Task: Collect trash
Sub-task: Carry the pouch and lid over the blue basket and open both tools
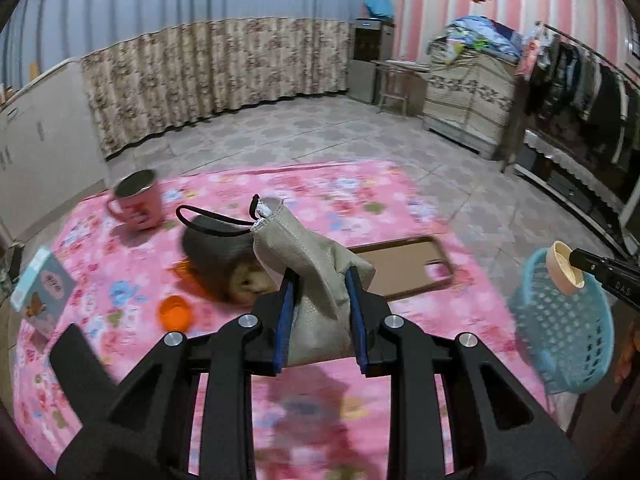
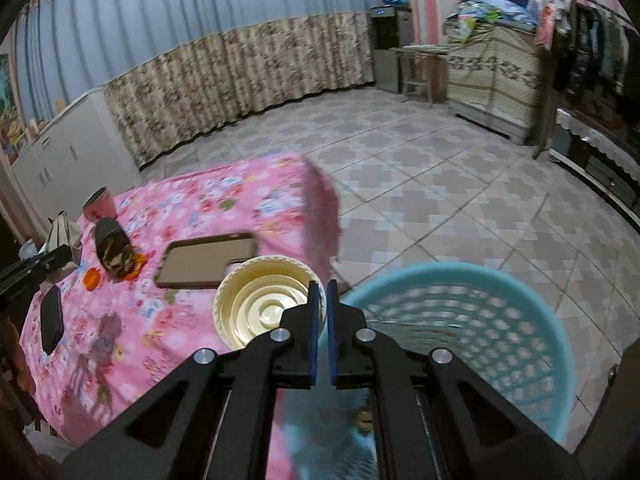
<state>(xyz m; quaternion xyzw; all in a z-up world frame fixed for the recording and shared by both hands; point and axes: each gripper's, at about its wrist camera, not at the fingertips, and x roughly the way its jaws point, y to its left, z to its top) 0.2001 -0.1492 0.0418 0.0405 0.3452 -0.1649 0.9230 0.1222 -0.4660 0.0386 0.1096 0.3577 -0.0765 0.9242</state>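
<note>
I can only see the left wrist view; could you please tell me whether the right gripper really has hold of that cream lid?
Observer: Yes. The right gripper is shut on the rim of the lid, its pads almost together.
Operator: Thank you. Is the lid over the basket yet?
Observer: Apparently not. In the right wrist view the lid sits left of the basket, with the tablecloth behind it.
Operator: Is anything in the basket?
Observer: Its mesh wall looks bare. A small dark bit low down is too blurred to name.
</note>
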